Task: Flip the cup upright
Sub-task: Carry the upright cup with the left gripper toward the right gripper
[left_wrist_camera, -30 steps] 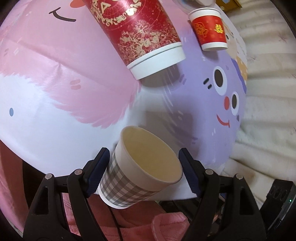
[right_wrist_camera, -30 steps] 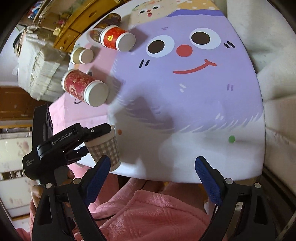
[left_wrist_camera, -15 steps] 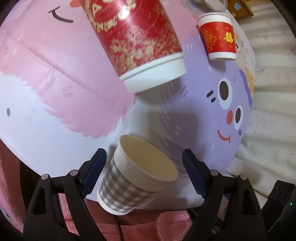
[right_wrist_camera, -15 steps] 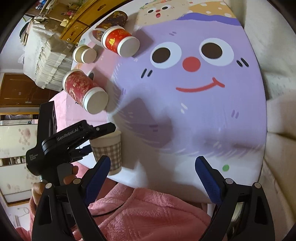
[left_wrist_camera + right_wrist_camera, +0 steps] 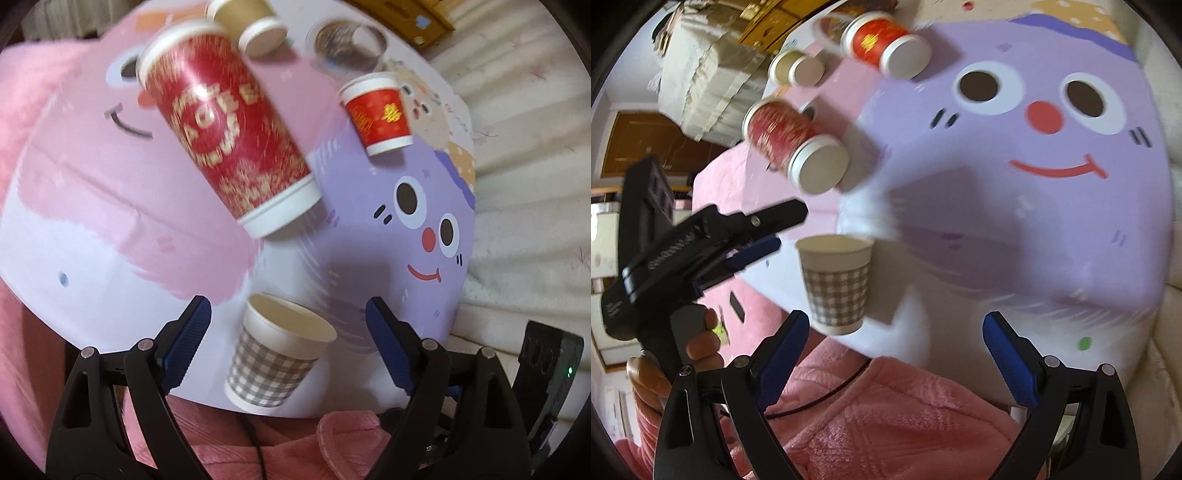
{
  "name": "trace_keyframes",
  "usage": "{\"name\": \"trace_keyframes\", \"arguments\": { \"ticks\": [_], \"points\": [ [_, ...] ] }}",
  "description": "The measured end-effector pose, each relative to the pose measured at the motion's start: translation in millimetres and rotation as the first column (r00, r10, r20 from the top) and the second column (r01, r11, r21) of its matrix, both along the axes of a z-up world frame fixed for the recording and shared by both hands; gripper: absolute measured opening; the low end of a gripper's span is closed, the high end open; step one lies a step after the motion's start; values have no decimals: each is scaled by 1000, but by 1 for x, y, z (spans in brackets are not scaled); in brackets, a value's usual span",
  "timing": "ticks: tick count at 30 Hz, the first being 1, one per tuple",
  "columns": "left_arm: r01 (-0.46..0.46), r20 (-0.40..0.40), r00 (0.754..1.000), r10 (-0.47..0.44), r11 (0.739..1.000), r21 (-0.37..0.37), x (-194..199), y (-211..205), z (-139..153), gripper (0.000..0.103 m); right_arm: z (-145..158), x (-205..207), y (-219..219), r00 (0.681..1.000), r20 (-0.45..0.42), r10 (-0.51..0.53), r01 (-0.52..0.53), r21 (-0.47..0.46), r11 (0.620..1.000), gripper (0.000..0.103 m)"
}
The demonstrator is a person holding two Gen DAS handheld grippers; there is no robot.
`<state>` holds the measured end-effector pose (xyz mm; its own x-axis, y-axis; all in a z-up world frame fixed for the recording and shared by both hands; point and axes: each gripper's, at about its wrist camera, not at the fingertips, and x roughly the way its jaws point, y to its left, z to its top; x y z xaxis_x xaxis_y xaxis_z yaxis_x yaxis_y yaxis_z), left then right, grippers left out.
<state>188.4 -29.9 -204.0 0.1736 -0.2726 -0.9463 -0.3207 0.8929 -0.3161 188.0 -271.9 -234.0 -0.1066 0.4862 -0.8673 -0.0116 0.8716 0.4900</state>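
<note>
The gingham cup (image 5: 275,356) is standing mouth-up at the tabletop's (image 5: 92,229) near edge, sitting untouched between the left gripper's (image 5: 288,325) wide-open fingers, while the right gripper (image 5: 895,343) is gaping empty nearby.

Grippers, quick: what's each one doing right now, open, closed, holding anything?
Left gripper: open, holding nothing; the checked paper cup stands free between its fingers.
Right gripper: open, empty.

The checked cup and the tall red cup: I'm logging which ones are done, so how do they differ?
The checked cup stands mouth up near the table edge; the tall red cup stands mouth down, base on top. The checked cup is short with a grey grid, the tall red cup taller with gold print. Both are white-rimmed paper cups, and no claw touches either.
</note>
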Motion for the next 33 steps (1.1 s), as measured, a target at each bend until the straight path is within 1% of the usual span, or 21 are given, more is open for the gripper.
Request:
{"name": "trace_keyframes", "arguments": {
  "ticks": [4,8,11,12,15,17,19,21,25,27,31,33],
  "points": [
    [29,73,997,-32,999,37,-9,12,19,84,-3,-5,15,1000,-12,13,-13,23,1000,96],
    [43,148,987,-55,996,82,-20,25,38,84,-4,-4,23,999,-17,-33,34,30,999,96],
    [47,215,974,-70,993,109,-30,38,52,84,-2,-5,28,997,19,-75,75,-8,997,96],
    [50,243,967,-81,990,130,-34,42,58,84,-1,-6,28,996,34,-85,86,-17,996,96],
    [61,284,952,-111,982,180,-42,51,66,84,0,-9,37,989,78,-127,128,-12,992,96],
    [73,289,949,-129,978,196,-47,61,69,84,0,-11,41,982,102,-161,162,-7,987,96],
    [84,285,949,-136,979,188,-51,71,67,84,1,-13,48,974,130,-187,190,-8,982,96],
    [91,272,952,-139,979,183,-55,81,64,84,4,-17,58,964,166,-209,212,-3,977,96],
    [110,235,960,-151,978,179,-62,105,55,84,7,-23,78,943,227,-243,255,-23,967,96],
    [129,214,962,-166,976,177,-64,115,50,84,8,-27,91,934,263,-239,265,-66,962,96],
    [167,189,962,-199,971,173,-66,132,44,84,1,-33,115,934,297,-197,249,-148,957,96],
    [197,177,957,-228,964,181,-67,140,41,84,-3,-36,127,931,311,-193,257,-179,950,96]
  ]
}}
